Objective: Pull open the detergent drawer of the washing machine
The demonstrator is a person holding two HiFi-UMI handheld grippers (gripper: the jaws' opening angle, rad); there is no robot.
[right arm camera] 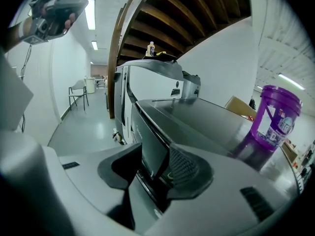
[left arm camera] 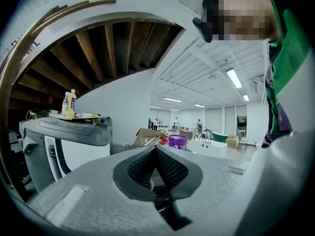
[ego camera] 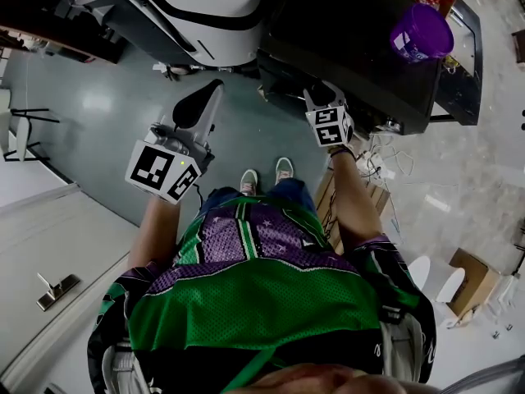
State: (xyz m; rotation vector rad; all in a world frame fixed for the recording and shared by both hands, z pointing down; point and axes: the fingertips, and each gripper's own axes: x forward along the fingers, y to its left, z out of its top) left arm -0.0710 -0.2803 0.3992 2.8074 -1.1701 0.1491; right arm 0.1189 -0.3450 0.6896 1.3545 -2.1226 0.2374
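The dark washing machine [ego camera: 361, 48] stands ahead on the right, and its top [right arm camera: 206, 117] runs away from the right gripper view. My right gripper [ego camera: 322, 97] is at the machine's upper front corner. There its jaws stand wide on either side of the dark drawer front [right arm camera: 151, 146]. The right pad [right arm camera: 183, 167] lies close against that panel, while a narrow gap shows on the left side. My left gripper [ego camera: 215, 84] hangs in the air to the left, away from the machine, its ribbed pads [left arm camera: 167, 168] closed together on nothing.
A purple tub [ego camera: 421, 33] stands on the dark machine's top. A white machine [ego camera: 197, 6] stands to the left with bottles [left arm camera: 69, 103] on it. Cables [ego camera: 381, 162] and cardboard boxes [ego camera: 472, 281] lie on the floor at right. A chair [right arm camera: 78, 93] stands far off.
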